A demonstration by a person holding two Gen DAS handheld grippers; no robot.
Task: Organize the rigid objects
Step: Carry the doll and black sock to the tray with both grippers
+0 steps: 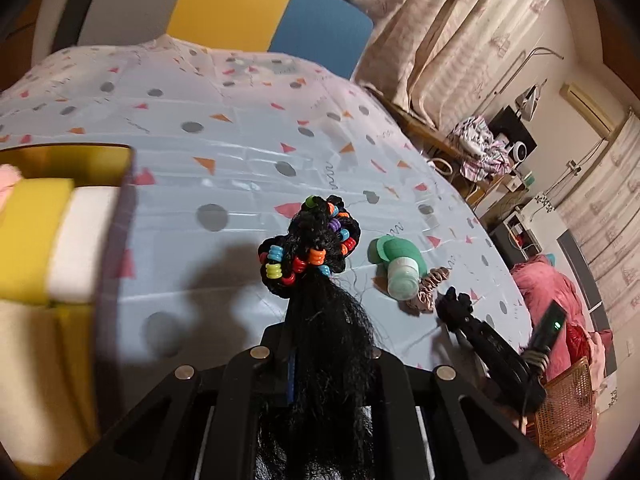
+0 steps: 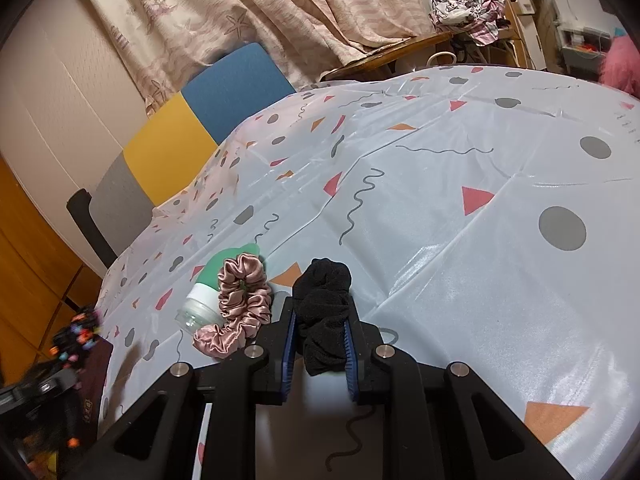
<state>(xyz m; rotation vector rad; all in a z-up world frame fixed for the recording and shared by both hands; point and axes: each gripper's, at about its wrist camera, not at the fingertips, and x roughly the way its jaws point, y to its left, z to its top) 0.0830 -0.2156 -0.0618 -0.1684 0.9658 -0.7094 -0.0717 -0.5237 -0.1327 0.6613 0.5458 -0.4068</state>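
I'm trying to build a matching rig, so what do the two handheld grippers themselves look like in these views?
Both look alike. The left gripper and the right gripper are matte black plastic linkage frames with triangular cut-outs and round silver pivot pins. The right gripper's fingers carry ribbed blue pads on their inner faces; a sliver of blue shows on the left too. No sleeve or hand is clearly visible.
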